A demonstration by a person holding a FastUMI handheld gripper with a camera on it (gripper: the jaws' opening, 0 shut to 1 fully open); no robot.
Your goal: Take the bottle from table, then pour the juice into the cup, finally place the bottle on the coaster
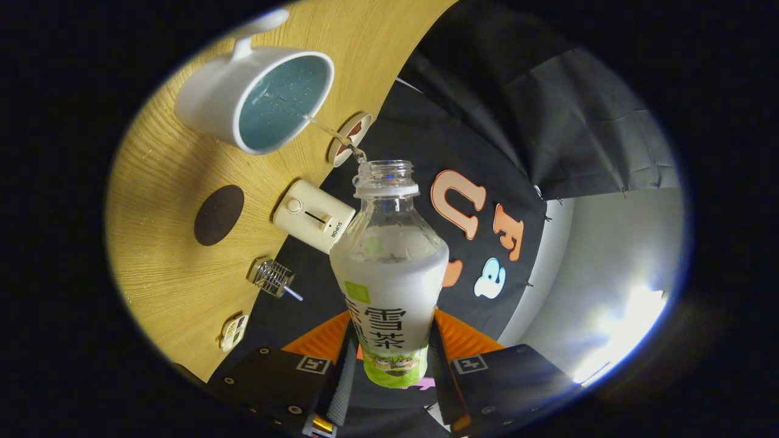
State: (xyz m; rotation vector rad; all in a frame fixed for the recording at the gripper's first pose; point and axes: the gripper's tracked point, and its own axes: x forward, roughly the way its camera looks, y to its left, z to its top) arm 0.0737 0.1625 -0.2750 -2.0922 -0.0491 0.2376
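Observation:
My gripper [389,359] is shut on a clear plastic bottle [389,274] with a white and green label, both fingers pressing its lower body. The bottle is uncapped and tipped toward the table. A thin stream of liquid [331,131] runs from its mouth into a white mug [255,100] beyond the fingers. The mug has a blue inside and holds liquid. A dark round coaster [219,215] lies on the wooden table [164,182], nearer to me than the mug.
A cream-coloured small appliance [313,215] with a knob stands near the table's far edge. Beside it are a small glass jar with a metal tip [274,278], a small white container [234,331] and a round tin [350,137].

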